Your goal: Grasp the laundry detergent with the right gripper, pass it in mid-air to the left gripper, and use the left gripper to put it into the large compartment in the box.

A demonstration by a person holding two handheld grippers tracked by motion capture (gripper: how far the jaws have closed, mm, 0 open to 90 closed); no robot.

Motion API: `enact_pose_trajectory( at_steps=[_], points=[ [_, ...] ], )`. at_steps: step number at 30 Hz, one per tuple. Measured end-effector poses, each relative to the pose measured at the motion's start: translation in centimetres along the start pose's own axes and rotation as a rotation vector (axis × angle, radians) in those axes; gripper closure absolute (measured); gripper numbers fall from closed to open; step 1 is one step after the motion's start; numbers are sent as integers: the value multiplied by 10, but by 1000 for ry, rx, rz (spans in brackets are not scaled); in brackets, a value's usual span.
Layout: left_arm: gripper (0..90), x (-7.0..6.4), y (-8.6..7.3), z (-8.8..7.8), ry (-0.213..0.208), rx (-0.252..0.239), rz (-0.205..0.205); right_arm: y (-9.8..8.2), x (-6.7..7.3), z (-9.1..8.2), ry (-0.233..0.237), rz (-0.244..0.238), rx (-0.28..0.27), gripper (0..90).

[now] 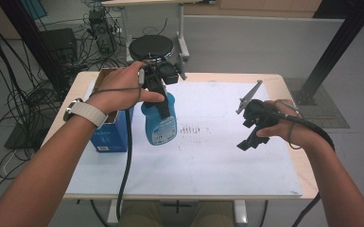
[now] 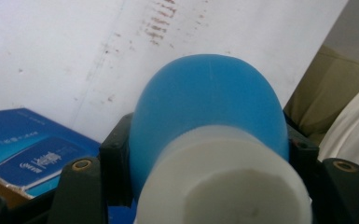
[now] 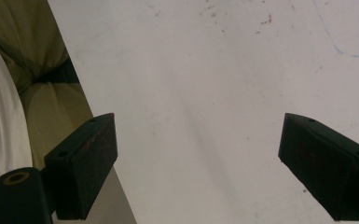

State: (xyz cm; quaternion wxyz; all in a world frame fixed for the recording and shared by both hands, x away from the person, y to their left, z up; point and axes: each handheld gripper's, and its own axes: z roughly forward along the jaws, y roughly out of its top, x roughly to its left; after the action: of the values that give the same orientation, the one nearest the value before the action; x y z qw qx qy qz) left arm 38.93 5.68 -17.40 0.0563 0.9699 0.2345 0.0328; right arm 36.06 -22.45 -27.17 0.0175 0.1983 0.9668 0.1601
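A blue bottle (image 1: 160,120) with a printed label hangs upright just above the white sheet (image 1: 208,161), left of centre. My left gripper (image 1: 157,92) comes down from above and is shut on the bottle's neck. In the left gripper view the blue bottle (image 2: 207,112) with its white collar sits between the two black jaws. My right gripper (image 1: 251,137) is held over the right side of the sheet, pointing down and toward the person. In the right gripper view its fingers (image 3: 86,163) stand wide apart over bare white sheet (image 3: 200,93), nothing between them.
A blue carton (image 1: 108,132) stands at the table's left edge, right beside the bottle, with a brown cardboard flap behind it. Faint reddish marks (image 1: 191,128) dot the sheet's middle. A black round stool (image 1: 151,47) and cables lie beyond the far edge.
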Motion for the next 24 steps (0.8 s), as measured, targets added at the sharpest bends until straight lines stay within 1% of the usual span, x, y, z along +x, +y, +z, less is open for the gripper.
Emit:
enact_pose_trajectory(
  at_steps=[1,5,7,8,10,12,15,18,21,24],
  points=[
    [374,1,0,-1,7,5,-8,-1,0,0,-5,0,9,119],
    [374,4,2,-10,26,1,-72,-4,-2,0,-24,-3,58,119],
    [374,6,1,-17,43,-14,-111,-5,-4,0,-27,0,55,118],
    [373,7,1,-22,55,-19,-137,-6,-5,-1,-31,0,54,117],
    [374,9,0,-30,83,-22,-179,-7,-7,0,-23,2,47,117],
    [374,12,-1,-39,103,-30,-223,-8,-8,0,-23,3,51,117],
    [374,18,-1,-50,116,-22,-277,-7,-8,-1,-13,-5,50,117],
    [374,22,-1,-58,135,-15,-319,-7,-9,-2,-15,-16,42,117],
    [373,28,-3,-65,152,-16,-375,-8,-9,-2,-15,-22,37,114],
    [374,35,-9,-71,161,-33,-430,-9,-9,-1,-10,-29,42,115]
  ],
)
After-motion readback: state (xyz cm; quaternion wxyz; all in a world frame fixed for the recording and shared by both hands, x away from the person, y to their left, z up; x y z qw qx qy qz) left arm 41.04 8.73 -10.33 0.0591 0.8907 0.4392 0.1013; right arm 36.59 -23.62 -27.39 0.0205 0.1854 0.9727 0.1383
